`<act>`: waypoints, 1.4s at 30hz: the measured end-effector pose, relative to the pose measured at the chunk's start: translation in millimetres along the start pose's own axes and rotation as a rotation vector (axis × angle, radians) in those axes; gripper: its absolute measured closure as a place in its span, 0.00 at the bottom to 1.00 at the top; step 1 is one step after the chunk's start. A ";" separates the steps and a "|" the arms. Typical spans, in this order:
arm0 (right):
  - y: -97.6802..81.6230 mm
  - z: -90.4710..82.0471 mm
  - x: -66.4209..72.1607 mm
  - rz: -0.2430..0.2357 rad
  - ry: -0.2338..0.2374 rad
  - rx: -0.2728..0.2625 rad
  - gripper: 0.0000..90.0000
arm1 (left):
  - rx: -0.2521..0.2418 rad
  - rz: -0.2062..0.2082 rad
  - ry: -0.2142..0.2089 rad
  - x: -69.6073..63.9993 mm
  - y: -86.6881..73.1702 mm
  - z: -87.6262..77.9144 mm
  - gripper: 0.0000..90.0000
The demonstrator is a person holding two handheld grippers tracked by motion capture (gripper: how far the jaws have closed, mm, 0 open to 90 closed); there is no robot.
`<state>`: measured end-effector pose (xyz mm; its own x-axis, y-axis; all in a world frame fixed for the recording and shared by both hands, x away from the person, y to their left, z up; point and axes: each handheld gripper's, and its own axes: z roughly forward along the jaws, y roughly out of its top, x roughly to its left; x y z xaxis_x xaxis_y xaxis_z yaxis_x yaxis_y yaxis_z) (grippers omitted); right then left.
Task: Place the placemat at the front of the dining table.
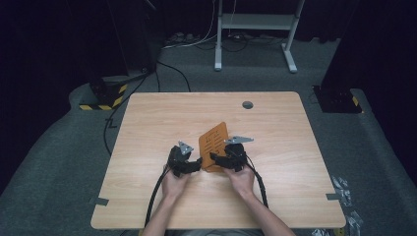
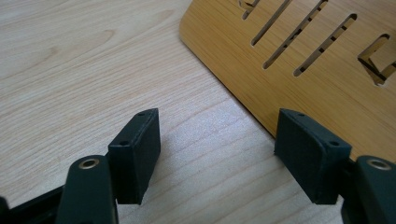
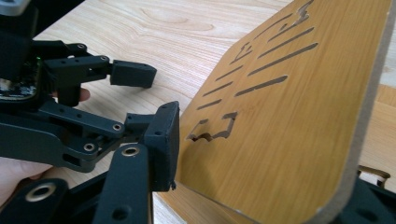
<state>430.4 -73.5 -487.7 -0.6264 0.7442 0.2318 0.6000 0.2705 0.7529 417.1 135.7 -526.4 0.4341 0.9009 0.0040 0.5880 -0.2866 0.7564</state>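
so the board [image 1: 213, 141], an orange slotted wood panel, sits mid-table [image 1: 275, 196] with its near end tilted up. right gripper [image 1: 222, 160] has its jaws around that near edge, one pad against the board's face in the right gripper view, so it looks clamped on it. left gripper [image 1: 195, 164] sits just beside the board, jaws apart with just bare table between them in its own view [image 2: 215, 144], not touching anything

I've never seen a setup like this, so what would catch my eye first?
An orange-brown wooden board with cut slots stands out, tilted up near the middle of the pale wooden table. Two black hand-held grippers meet at its near edge: the right gripper has the board between its jaws, the left gripper sits empty beside it.
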 end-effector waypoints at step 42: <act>10.5 -7.3 -3.4 -0.004 0.141 -0.011 0.91 | -0.060 -0.034 0.027 5.4 -4.1 -7.7 0.35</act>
<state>435.2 -77.7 -476.1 -0.6927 0.6500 0.3124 0.5925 0.2659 0.7605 411.9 144.3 -524.5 0.3958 0.9183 -0.0051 0.5595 -0.2368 0.7943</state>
